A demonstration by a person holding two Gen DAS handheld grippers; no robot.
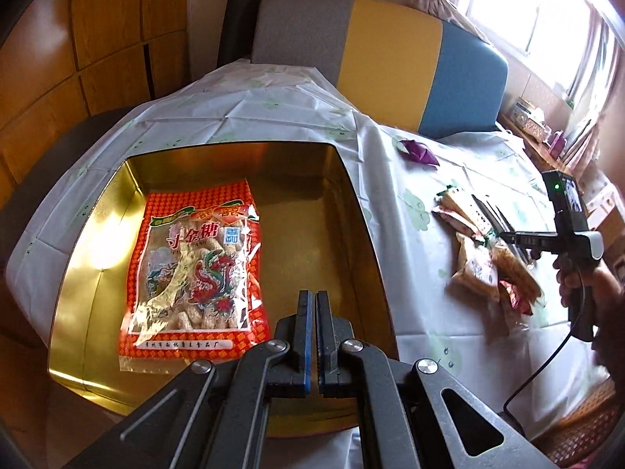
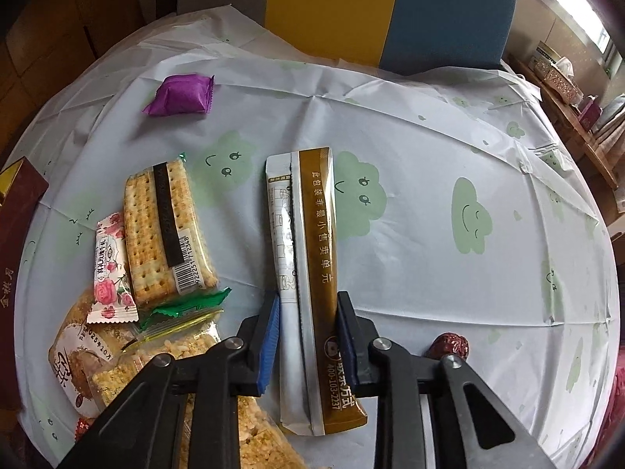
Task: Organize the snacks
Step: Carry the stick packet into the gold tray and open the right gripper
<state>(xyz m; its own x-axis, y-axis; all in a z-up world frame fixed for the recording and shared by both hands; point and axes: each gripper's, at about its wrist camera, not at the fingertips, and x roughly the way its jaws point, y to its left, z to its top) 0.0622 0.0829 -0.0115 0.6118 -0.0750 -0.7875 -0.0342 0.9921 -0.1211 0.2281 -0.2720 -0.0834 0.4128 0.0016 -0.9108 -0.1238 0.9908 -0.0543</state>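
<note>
Hovering over the gold tin [image 1: 351, 211], my left gripper [image 1: 313, 301] has its jaws drawn nearly together with only a thin slit between the blue pads, nothing in them. I note one red snack bag [image 1: 195, 273] lying flat on the tin's floor, toward its left side; the right half of the floor is bare metal. The tin sits on the desk [image 1: 429, 164], which is covered by a white cloth with green cloud prints.

My right gripper [image 2: 308, 305] has its jaws set around a brown and white sachet [image 2: 312, 234]; both pads sit against the sachet's long edges. The sachet points away from the camera, far end over the cloth. I cannot tell whether it is lifted or lying on the desk.

Left of the sachet lies a cracker pack [image 2: 164, 230], with a small rose-print packet [image 2: 111, 269] overlapping its left edge and puffed-rice bars [image 2: 175, 355] just below. A purple packet [image 2: 181, 95] lies apart, farther back. A dried red date [image 2: 449, 344] rests just right of the right gripper.

In the left wrist view the right gripper [image 1: 508, 236] is over the snack pile [image 1: 484, 258], well right of the tin.
</note>
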